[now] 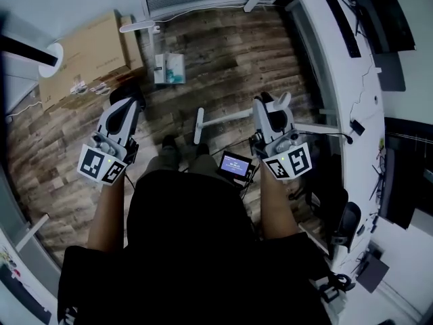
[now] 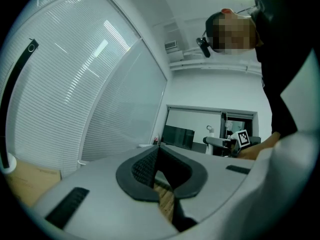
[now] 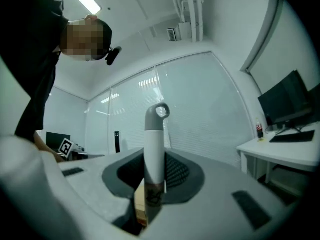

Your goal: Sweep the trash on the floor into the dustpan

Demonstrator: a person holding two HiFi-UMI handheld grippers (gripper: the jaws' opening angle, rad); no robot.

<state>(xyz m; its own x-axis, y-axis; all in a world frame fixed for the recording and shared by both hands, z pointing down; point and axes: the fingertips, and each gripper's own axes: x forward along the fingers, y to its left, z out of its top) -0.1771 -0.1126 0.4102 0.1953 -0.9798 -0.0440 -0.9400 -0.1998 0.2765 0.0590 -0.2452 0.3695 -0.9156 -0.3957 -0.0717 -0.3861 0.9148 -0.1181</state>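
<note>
My right gripper (image 1: 272, 107) (image 3: 153, 170) is shut on an upright white handle (image 3: 154, 146) with a grey loop at its top (image 1: 284, 101); what is on its lower end is hidden. My left gripper (image 1: 126, 100) (image 2: 159, 160) is shut, with nothing visible between its dark pads, and only wood floor shows through the gap below. Both grippers point level, held in front of the person over the plank floor (image 1: 216, 53). A small pale green and white packet (image 1: 169, 68) lies on the floor ahead. I cannot pick out a dustpan for certain.
A cardboard box (image 1: 88, 49) stands at the far left with small white items (image 1: 88, 87) in front of it. A white curved desk (image 1: 338, 80) with a keyboard runs along the right. A white T-shaped bar (image 1: 203, 122) lies on the floor between the grippers. Blinds line the far wall.
</note>
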